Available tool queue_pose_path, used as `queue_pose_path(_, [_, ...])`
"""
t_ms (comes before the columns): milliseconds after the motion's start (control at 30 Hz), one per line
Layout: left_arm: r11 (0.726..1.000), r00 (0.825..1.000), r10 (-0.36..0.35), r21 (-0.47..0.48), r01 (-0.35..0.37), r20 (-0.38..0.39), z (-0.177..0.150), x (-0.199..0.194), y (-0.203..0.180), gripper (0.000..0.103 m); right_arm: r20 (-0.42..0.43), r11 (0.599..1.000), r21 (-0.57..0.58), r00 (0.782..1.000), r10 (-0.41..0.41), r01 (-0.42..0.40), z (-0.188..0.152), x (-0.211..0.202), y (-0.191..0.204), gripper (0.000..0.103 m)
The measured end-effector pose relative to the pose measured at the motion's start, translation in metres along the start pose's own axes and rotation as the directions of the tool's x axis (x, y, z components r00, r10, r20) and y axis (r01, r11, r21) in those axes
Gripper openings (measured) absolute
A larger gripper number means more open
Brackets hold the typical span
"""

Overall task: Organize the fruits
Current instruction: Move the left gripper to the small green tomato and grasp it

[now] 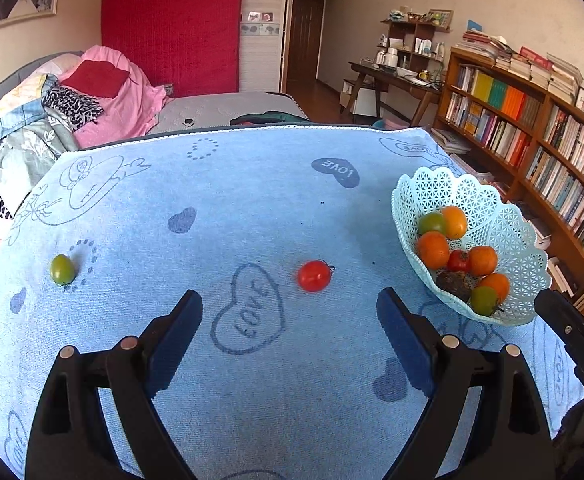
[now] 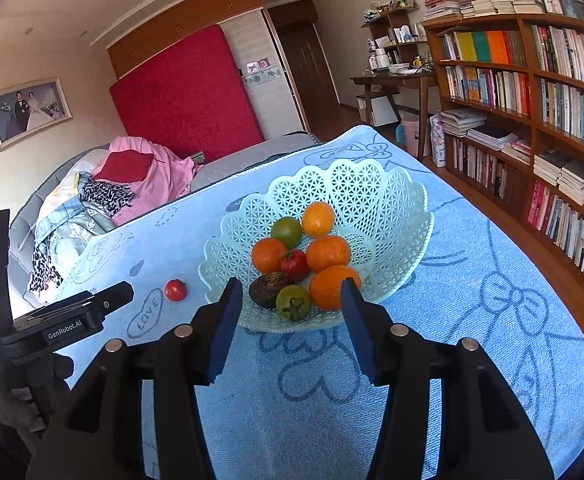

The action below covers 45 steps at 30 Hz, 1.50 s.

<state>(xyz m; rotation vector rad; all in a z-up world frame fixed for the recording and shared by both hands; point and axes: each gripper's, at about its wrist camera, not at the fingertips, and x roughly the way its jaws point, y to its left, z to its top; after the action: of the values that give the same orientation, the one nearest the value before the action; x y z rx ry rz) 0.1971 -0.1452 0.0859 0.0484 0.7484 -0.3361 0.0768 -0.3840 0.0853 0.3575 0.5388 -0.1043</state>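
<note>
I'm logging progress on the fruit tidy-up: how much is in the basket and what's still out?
Done: eight fruits sit in the pale blue lattice plastic basket. In hand: nothing; the left tool and right tool are both open and empty. Left: the small red tomato and the small green tomato lie loose on the light blue towel.

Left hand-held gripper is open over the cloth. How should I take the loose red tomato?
Grip the red tomato across its round middle, coming down from above with the left hand-held gripper. It lies alone on the blue cloth, its stem pointing sideways toward the basket, so nothing crowds it.
</note>
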Motion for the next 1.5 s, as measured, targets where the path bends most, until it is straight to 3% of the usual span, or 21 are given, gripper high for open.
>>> queue_pose_path(67, [1.000, 1.000, 0.009, -0.012, -0.009, -0.005, -0.001, -0.001, 0.009, 0.088, -0.004, 1.000, -0.016, 1.000, 0.008, -0.008, -0.002, 0.000, 0.008, 0.060])
queue_pose_path(733, [0.978, 0.985, 0.174, -0.117, -0.173, -0.002, -0.014, -0.014, 0.127, 0.088, -0.152, 0.985, -0.100, 0.980, 0.125, -0.141, -0.025, 0.032, 0.091, 0.060])
queue_pose_path(1167, [0.961, 0.971, 0.233, -0.140, -0.237, -0.043, -0.007, 0.008, 0.175, 0.088, -0.213, 0.975, -0.149, 0.968, 0.131, -0.164, -0.033, 0.052, 0.116, 0.060])
queue_pose_path(1500, [0.950, 0.961, 0.260, -0.155, -0.272, -0.095, 0.000, 0.040, 0.202, 0.057, -0.241, 0.972, -0.167, 0.963, 0.120, -0.163, -0.035, 0.066, 0.121, 0.060])
